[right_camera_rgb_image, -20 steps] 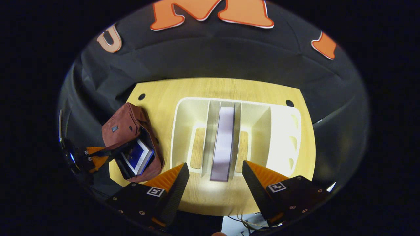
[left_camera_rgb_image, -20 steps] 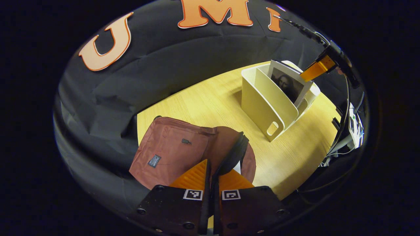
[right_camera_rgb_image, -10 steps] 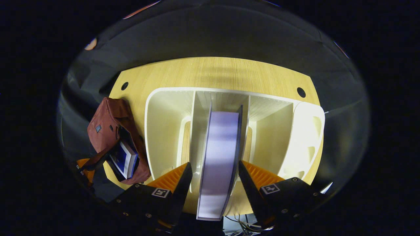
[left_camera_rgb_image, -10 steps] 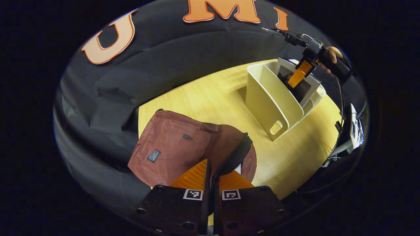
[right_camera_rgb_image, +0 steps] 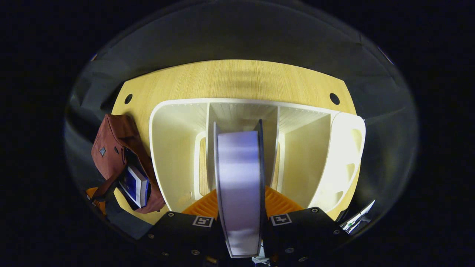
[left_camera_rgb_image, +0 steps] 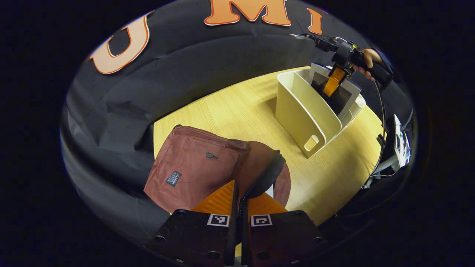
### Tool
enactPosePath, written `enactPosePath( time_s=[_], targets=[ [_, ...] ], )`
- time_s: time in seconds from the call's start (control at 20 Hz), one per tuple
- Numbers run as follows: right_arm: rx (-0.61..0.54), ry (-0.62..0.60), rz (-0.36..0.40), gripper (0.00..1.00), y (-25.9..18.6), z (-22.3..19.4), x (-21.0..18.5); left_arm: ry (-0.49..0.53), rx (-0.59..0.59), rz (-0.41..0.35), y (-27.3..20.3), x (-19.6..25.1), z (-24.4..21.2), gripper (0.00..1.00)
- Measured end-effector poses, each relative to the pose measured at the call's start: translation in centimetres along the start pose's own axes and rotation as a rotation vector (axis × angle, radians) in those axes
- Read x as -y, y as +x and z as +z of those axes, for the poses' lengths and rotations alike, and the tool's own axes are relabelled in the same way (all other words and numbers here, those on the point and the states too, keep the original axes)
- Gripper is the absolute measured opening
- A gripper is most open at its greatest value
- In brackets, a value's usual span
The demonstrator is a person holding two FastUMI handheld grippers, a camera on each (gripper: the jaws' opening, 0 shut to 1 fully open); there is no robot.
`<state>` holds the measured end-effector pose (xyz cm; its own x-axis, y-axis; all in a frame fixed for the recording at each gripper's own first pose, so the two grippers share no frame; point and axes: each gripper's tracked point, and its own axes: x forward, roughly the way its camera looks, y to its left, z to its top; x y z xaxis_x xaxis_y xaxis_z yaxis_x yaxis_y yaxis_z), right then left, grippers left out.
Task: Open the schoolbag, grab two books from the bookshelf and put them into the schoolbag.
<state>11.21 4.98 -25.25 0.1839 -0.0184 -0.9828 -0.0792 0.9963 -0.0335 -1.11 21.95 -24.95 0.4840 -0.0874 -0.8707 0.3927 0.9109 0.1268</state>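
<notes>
my right gripper (right_camera_rgb_image: 239, 207) clamps the second book (right_camera_rgb_image: 239, 185) at lower centre; my left gripper (left_camera_rgb_image: 239, 202) pinches the schoolbag (left_camera_rgb_image: 193, 168) rim. risk: book snagging the bookshelf (right_camera_rgb_image: 178, 148) dividers on lift.

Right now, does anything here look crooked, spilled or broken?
Nothing stands out. The reddish-brown fabric schoolbag gapes open with a blue book inside, and a second book stands in the cream plastic bookshelf.

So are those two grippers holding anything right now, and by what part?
Yes. The right gripper clamps the book in the bookshelf by its top edge. The left gripper pinches the schoolbag by its dark opening rim.
</notes>
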Motion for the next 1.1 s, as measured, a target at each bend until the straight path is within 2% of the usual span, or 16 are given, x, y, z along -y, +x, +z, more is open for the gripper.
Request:
enactPosePath(
  time_s=[0.4,0.7,0.85,1.1],
  targets=[
    [0.12,0.066,0.028,0.4,-8.5,0.6,1.2,0.021,0.02,-0.028,0.2,-0.2,-0.2,0.07],
    [0.218,0.123,0.068,0.4,-15.0,-1.0,1.7,0.046,0.043,-0.04,-0.1,-0.6,-0.4,0.07],
    [0.254,0.157,0.091,0.4,-16.4,-2.3,1.2,0.046,0.05,-0.048,-0.1,-0.9,-0.4,0.07],
    [0.274,0.22,0.193,0.4,-16.7,-5.7,-2.2,0.076,0.056,-0.063,-0.4,-1.2,-0.4,0.07]
  ],
)
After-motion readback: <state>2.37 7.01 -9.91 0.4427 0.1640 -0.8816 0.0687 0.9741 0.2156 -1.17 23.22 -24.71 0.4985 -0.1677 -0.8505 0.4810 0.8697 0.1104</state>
